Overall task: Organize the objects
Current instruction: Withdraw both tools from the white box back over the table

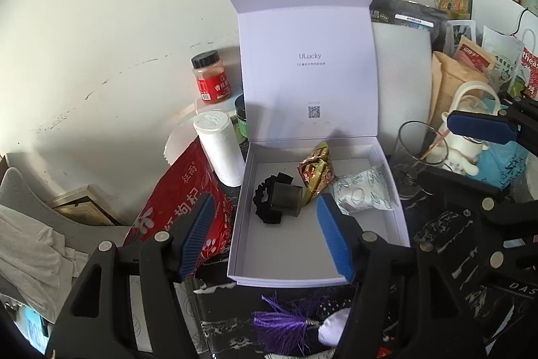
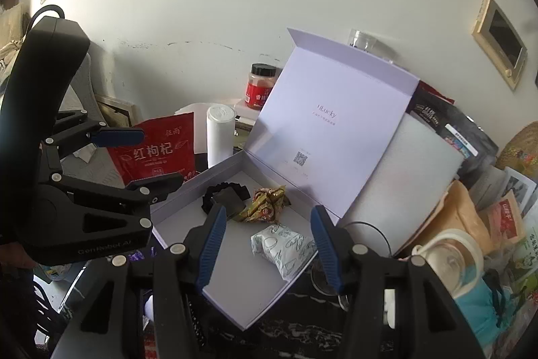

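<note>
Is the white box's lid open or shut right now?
Open. The lid stands upright behind the white box, showing its printed inside; a black scrunchie, gold wrapper and white packet lie inside.

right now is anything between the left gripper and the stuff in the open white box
Nothing visible blocks it. The left gripper is open above the white box, whose lid stands upright behind, with the black scrunchie and gold snack packet exposed below.
</note>
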Action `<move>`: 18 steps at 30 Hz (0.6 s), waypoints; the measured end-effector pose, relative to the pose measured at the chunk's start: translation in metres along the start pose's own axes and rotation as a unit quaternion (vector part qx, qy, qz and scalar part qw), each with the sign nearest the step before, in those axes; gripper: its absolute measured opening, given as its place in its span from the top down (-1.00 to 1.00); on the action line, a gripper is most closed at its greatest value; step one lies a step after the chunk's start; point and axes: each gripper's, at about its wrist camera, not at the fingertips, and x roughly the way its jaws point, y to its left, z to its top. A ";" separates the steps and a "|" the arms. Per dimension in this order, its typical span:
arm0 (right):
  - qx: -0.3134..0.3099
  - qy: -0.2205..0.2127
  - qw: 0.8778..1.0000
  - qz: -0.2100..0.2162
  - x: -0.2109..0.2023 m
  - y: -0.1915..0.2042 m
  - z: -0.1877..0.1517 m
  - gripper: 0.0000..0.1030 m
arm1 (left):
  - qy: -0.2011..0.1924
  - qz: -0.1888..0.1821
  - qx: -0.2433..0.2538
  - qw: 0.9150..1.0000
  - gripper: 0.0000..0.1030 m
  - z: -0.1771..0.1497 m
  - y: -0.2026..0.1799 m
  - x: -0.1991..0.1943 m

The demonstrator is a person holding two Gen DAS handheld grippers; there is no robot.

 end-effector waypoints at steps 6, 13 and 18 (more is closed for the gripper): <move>0.002 -0.010 1.000 -0.002 -0.025 0.006 -0.011 -0.08 | -0.009 0.001 0.003 1.000 -0.25 -0.011 -0.006 -0.028; 0.002 -0.011 1.000 -0.003 -0.048 0.014 -0.026 -0.09 | -0.009 -0.001 0.004 1.000 -0.32 -0.030 -0.012 -0.052; 0.006 -0.010 1.000 -0.002 -0.060 0.019 -0.041 -0.09 | -0.009 -0.002 0.011 1.000 -0.34 -0.045 -0.017 -0.065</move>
